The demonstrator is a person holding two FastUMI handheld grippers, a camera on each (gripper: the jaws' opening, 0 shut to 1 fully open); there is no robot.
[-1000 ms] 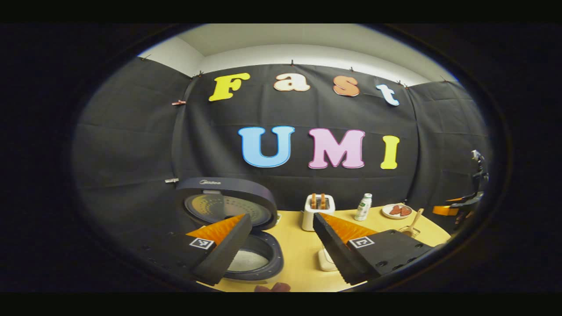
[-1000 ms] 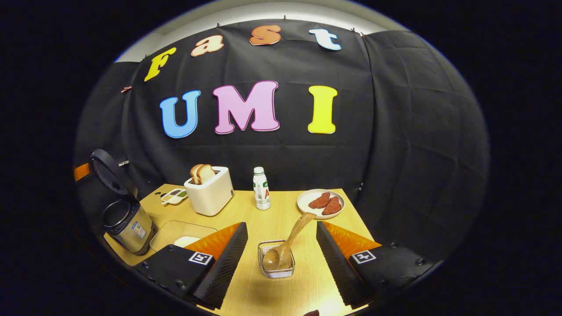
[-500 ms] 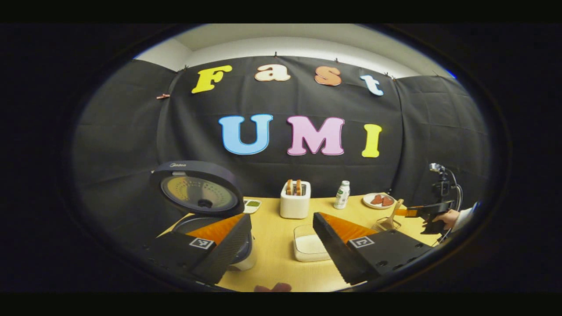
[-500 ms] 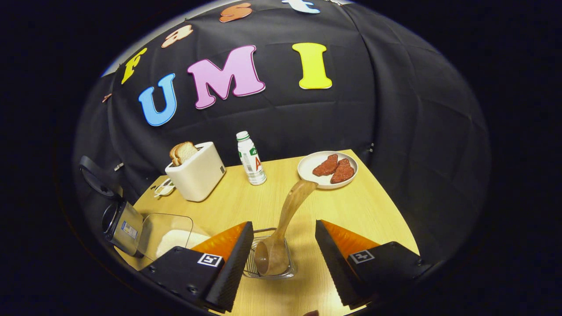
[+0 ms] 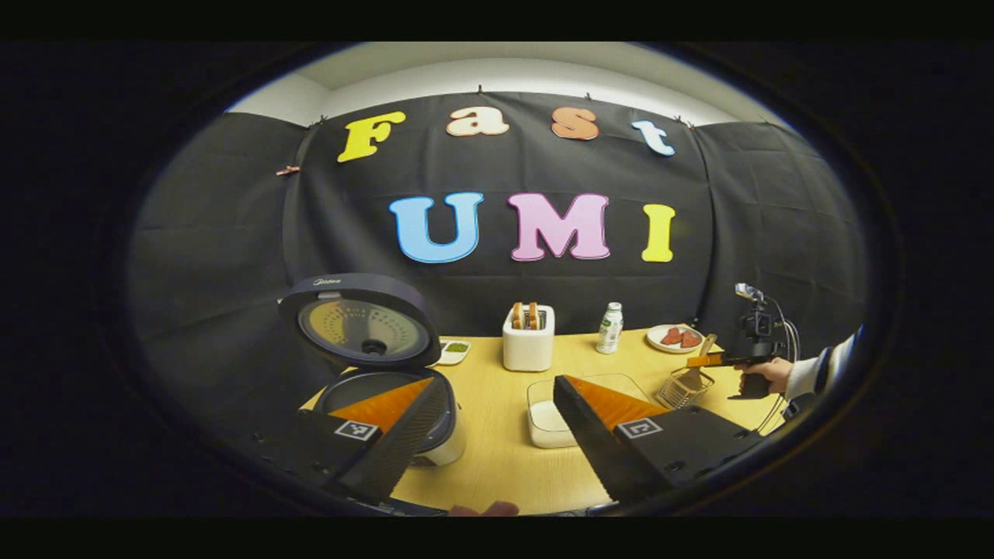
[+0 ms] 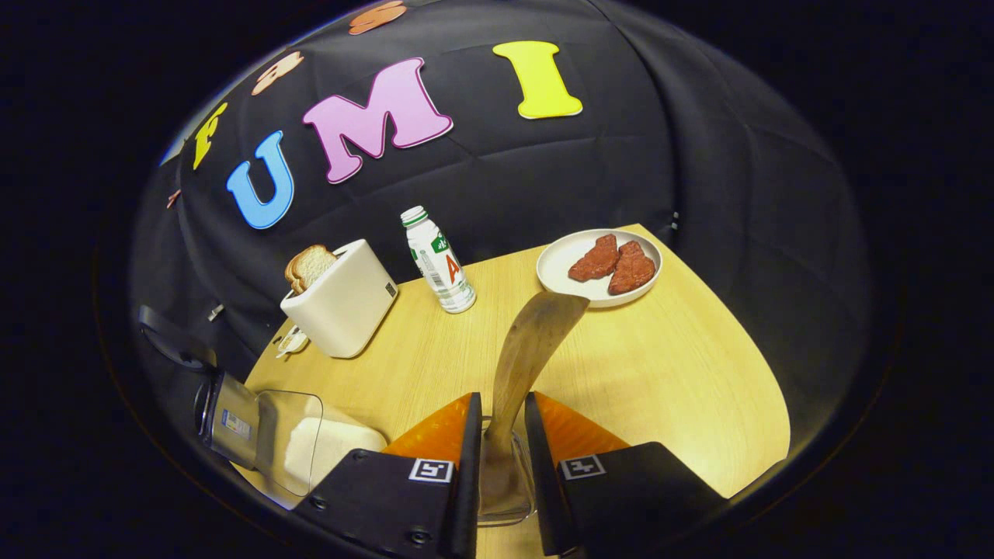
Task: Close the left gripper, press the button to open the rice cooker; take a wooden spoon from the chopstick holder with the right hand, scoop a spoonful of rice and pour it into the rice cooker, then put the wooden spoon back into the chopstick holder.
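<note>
The rice cooker [image 5: 388,400] stands open on the wooden table, its lid [image 5: 361,330] upright; it also sits at the left edge of the right gripper view [image 6: 225,411]. My left gripper [image 5: 497,435] hovers open in front of it, holding nothing. The wooden spoon [image 6: 536,341] stands tilted in the chopstick holder [image 6: 505,485], and my right gripper [image 6: 501,435] is shut on its handle just above the holder. In the left gripper view, the right gripper [image 5: 718,359] and the hand [image 5: 765,375] holding it are over the holder [image 5: 683,386]. A clear box of rice [image 5: 551,407] lies between cooker and holder.
A white toaster [image 6: 342,303] with bread, a small bottle [image 6: 435,260] and a plate [image 6: 578,287] with two red pieces stand along the back. A small dish [image 5: 453,351] sits behind the cooker. The rice box [image 6: 303,446] is left of my right gripper.
My right gripper came down over the holder and shut on the spoon handle. The left gripper drew back from the cooker, still open.
</note>
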